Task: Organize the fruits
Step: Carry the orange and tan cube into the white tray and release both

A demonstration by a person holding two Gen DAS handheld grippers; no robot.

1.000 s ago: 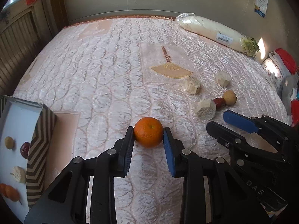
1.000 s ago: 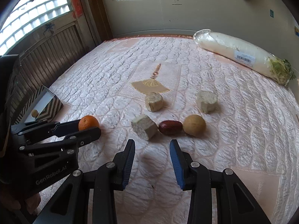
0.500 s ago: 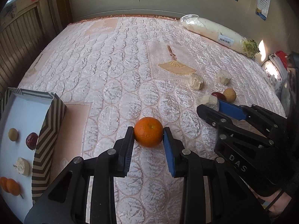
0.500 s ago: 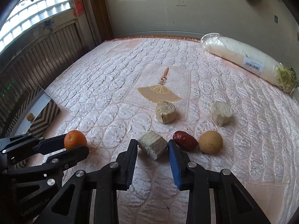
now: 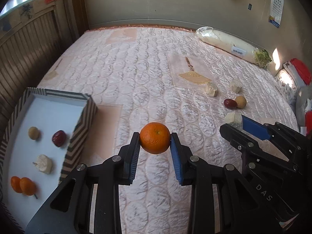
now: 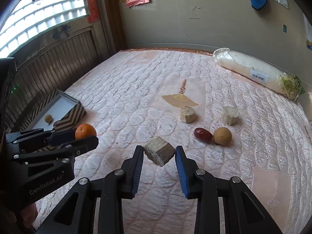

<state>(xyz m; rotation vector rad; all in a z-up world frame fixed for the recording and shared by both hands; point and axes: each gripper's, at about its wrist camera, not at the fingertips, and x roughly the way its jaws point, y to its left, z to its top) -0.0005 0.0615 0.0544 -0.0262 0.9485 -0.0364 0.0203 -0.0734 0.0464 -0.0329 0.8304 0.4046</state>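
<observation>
LEFT WRIST VIEW
Left gripper [image 5: 155, 138]: black frame with blue pads, clamping the round orange mandarin [image 5: 155, 138] from both sides.
Mandarin position: hanging above the pink quilted bedspread [image 5: 136, 74], just right of the landmark tray.
Landmark: rectangular tray with striped brown-and-white walls and white floor [image 5: 81, 124], sitting at the bedspread's left edge.
Tray contents: two small oranges [image 5: 23, 184], a pale cut chunk [image 5: 43, 163], a dark red date [image 5: 58, 135] and a tan round fruit [image 5: 34, 133] are lying inside.
Right gripper: reaching in far right of the tray, its tips around a pale cube-shaped chunk [image 5: 233, 118].
Loose fruit: a red date [image 5: 230, 103] touching a tan ball [image 5: 240, 101], with two pale chunks [image 5: 211, 89] [image 5: 236, 86] beyond, all well right of the tray.

RIGHT WRIST VIEW
Right gripper [image 6: 159, 154]: narrowed around the cube-shaped chunk [image 6: 159, 153], the left pad touching; whether the right pad is pressing it, I cannot tell.
Chunk position: well right of the tray [image 6: 73, 115], near the date [image 6: 202, 134].
Left gripper [image 6: 85, 134]: holding the mandarin [image 6: 85, 131] beside the tray's near corner.
Background: a long plastic-wrapped white radish [image 6: 253, 74] is lying along the bedspread's [image 6: 136, 97] far edge.
</observation>
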